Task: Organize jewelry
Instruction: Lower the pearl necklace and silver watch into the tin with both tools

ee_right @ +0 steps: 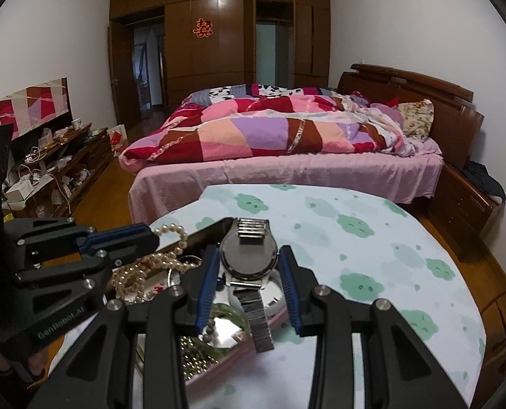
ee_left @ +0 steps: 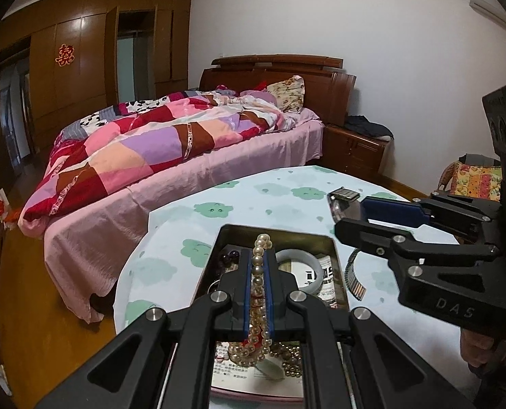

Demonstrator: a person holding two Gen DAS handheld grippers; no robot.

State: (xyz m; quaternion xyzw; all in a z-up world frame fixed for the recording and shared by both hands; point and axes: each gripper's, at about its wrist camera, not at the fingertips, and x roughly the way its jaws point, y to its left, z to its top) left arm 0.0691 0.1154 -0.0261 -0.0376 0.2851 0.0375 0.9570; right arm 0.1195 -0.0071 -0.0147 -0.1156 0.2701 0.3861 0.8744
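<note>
My left gripper [ee_left: 259, 259] is shut on a pearl necklace [ee_left: 261, 248] and holds it above an open metal tin [ee_left: 336, 255] on the round table. The necklace's lower loops hang into the tin, beside a pale jade bangle [ee_left: 316, 262]. My right gripper [ee_right: 249, 259] is shut on a silver wristwatch [ee_right: 247, 255], gripped by its case, face away, with the metal band [ee_right: 259, 320] hanging down over the tin's edge. In the right wrist view the left gripper [ee_right: 150, 235] is at the left with the pearls [ee_right: 174, 235]. In the left wrist view the right gripper [ee_left: 351, 214] is at the right.
The table [ee_right: 355, 238] has a pale cloth with green cloud prints. The tin also holds gold beads [ee_right: 195, 358], dark beads [ee_left: 230, 257] and printed paper. A bed [ee_right: 287, 143] stands behind the table, a nightstand [ee_left: 355, 146] to its right, cluttered shelves [ee_right: 48, 170] at the left.
</note>
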